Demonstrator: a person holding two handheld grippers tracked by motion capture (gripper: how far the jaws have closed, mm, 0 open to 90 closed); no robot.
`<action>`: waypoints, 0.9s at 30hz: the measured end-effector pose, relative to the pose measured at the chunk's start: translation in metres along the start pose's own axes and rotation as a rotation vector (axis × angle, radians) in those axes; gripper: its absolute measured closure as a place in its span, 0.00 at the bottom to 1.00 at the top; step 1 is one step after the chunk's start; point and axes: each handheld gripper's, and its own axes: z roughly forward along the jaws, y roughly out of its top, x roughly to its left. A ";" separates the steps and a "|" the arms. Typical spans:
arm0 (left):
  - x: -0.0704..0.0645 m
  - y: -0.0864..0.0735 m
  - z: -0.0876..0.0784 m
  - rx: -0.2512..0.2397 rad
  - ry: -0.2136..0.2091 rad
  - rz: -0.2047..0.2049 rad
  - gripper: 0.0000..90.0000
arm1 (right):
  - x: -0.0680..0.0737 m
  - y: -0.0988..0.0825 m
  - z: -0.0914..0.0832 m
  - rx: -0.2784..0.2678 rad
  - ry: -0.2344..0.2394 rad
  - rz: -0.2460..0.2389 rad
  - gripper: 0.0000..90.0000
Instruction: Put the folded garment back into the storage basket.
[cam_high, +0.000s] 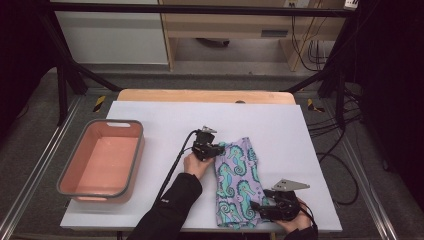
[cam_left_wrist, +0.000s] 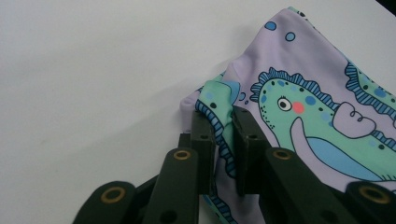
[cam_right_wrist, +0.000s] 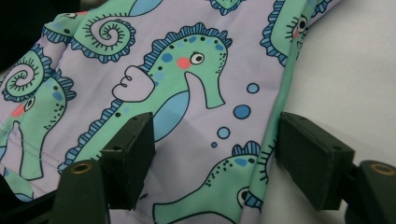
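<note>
A lilac cloth printed with green seahorses (cam_high: 237, 182) lies folded on the white table cover, right of centre and reaching the near edge. My left gripper (cam_high: 218, 149) is at the cloth's far left corner. In the left gripper view the jaws (cam_left_wrist: 223, 119) pinch a raised fold of the cloth's edge (cam_left_wrist: 317, 93) between the pads. My right gripper (cam_high: 257, 206) rests at the cloth's near right corner. In the right gripper view its jaws (cam_right_wrist: 215, 144) stand wide apart over the cloth (cam_right_wrist: 187, 70), one pad above the print and the other just past the green hem.
A pink tub with a grey rim (cam_high: 135, 155) stands empty at the left of the white table cover (cam_high: 165, 120). Cables hang off the right side of the table. The cover's near edge runs just below my right hand.
</note>
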 end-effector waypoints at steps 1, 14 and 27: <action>-0.001 0.000 0.000 0.002 0.005 0.013 0.89 | 0.001 0.000 0.000 0.003 0.000 0.003 0.40; -0.004 0.000 0.001 0.004 0.018 0.064 0.89 | 0.006 0.002 0.001 0.022 0.045 0.067 0.64; -0.002 0.004 -0.001 0.019 0.003 0.013 0.90 | 0.006 0.003 0.003 0.050 0.061 0.102 0.89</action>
